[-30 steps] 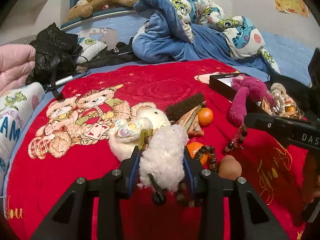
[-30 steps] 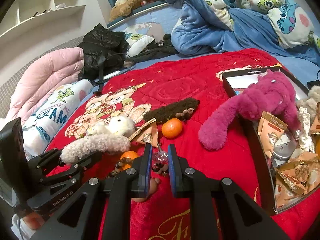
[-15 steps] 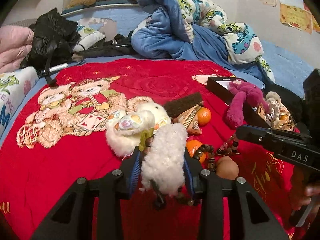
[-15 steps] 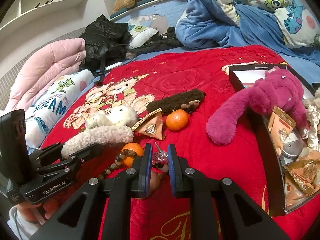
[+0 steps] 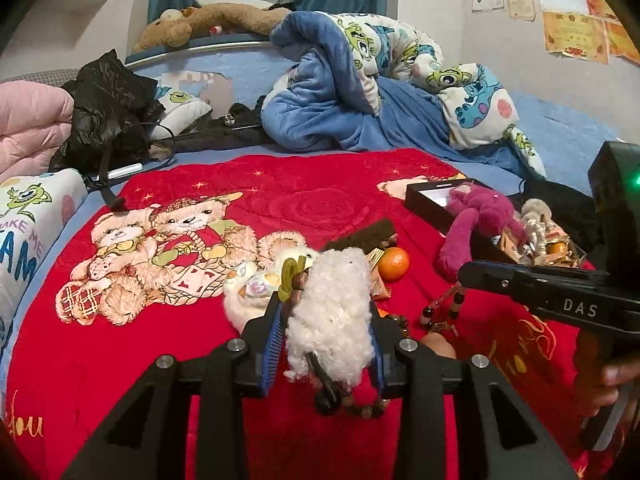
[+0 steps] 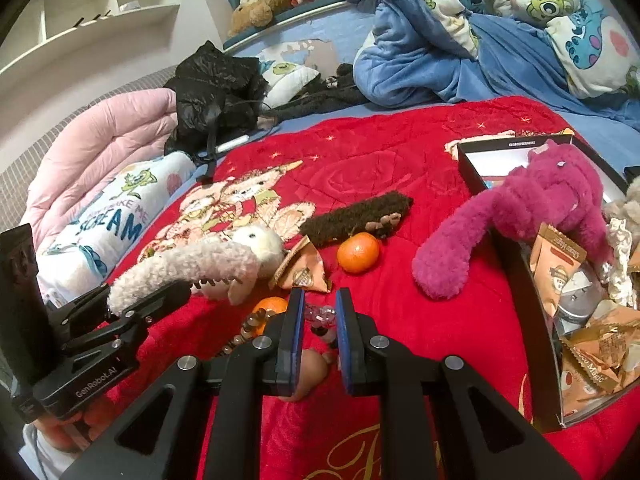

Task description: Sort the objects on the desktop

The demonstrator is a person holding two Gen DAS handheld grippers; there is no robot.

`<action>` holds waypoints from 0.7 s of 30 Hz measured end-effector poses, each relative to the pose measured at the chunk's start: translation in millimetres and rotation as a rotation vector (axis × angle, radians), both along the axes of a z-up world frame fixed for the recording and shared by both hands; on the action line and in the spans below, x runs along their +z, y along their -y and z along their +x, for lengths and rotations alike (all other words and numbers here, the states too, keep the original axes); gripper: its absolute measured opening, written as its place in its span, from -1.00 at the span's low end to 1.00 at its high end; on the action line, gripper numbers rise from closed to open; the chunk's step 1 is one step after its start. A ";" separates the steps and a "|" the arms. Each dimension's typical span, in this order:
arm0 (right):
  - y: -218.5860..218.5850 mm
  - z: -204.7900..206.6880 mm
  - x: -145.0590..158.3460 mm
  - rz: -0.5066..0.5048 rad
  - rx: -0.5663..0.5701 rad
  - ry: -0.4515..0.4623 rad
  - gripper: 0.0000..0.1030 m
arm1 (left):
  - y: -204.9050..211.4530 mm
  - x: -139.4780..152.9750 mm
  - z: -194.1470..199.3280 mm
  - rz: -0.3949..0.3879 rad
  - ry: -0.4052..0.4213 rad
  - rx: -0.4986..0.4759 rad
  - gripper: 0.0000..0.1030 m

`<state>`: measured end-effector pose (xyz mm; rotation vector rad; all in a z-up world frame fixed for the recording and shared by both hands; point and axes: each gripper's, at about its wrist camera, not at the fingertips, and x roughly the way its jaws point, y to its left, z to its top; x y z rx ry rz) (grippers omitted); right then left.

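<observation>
On a red blanket, the left gripper pinches a white fleecy toy lifted above the clutter. The right gripper grips a clear-and-dark bead string trailing down toward the blanket. The half-filled box waits at the blanket's right edge. The risk: the dangling string probably snags the oranges or the pink plush draped over the box rim, or slips from the narrow grip.
</observation>
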<state>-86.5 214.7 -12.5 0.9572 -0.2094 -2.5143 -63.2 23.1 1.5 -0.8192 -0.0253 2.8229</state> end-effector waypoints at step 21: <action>-24.1 22.9 22.8 -0.022 -0.042 -0.037 -0.70 | -48.3 14.2 18.8 0.018 -0.014 -0.072 -0.29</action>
